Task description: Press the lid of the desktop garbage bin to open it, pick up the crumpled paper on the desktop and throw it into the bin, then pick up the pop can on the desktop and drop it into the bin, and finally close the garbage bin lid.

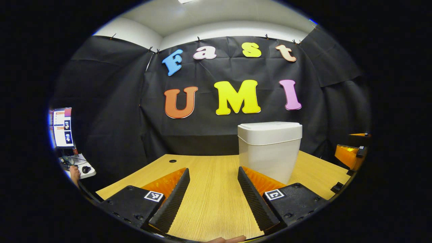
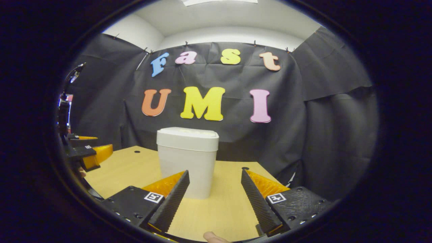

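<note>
So on my end I counted one garbage bin [image 1: 269, 152] — white, lid [image 1: 270, 128] down flat, standing upright on the wooden counter [image 1: 209, 189]. Two grippers, each with two fingers. The left gripper [image 1: 213, 199] had its fingers spread wide apart with nothing between them but bare counter, and the bin sat just past its right finger [image 1: 254, 199], toward the back. The right gripper [image 2: 214, 199] was the same deal — fingers apart, gripping nothing, with the bin [image 2: 187, 162] just behind its left finger [image 2: 170, 200].

What differed between the two: the left gripper view caught a monitor [image 1: 63, 127] off at the far left edge, with a hand [image 1: 74, 173] and a mouse [image 1: 86, 169] on a small side desk below it, plus the other gripper peeking in at the right edge. The right gripper view picked up the other gripper at its left edge instead. I counted one cable hole [image 1: 172, 161] in the counter from the left, two from the right [image 2: 136, 152].
</note>
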Demonstrator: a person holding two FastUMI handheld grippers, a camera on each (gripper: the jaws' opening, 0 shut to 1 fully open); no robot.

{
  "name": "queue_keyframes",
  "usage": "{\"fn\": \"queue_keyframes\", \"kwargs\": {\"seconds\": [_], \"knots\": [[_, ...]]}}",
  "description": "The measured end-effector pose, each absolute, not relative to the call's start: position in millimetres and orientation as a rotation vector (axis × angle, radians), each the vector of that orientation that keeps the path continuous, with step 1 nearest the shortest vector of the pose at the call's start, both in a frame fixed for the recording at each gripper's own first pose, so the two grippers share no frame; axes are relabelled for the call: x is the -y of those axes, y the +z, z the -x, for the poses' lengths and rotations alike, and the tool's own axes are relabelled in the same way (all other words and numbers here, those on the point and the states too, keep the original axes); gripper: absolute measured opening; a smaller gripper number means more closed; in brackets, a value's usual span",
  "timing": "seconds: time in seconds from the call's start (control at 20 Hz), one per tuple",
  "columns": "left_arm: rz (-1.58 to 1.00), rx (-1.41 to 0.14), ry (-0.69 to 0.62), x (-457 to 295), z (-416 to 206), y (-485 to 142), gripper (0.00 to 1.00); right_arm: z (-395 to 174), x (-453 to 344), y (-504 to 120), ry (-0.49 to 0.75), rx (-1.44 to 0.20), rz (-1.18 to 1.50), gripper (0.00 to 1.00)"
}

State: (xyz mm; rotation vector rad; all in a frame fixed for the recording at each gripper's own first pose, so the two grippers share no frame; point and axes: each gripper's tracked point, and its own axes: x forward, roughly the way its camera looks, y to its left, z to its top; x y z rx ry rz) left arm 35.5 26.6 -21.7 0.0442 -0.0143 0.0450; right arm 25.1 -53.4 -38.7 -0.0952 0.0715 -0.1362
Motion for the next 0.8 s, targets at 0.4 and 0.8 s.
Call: {"fn": "queue_keyframes", "kwargs": {"seconds": [0.4,0.8], "knots": [[-0.052,0.063,0.027,5.3,-21.3,-11.0,0.93,-4.0,66.8,-58.2,-0.106,-0.082,0.103,0.95],[-0.056,0.089,0.010,10.0,-14.0,-3.4,0.93,1.3,73.0,-54.1,-0.111,-0.073,0.061,0.95]]}}
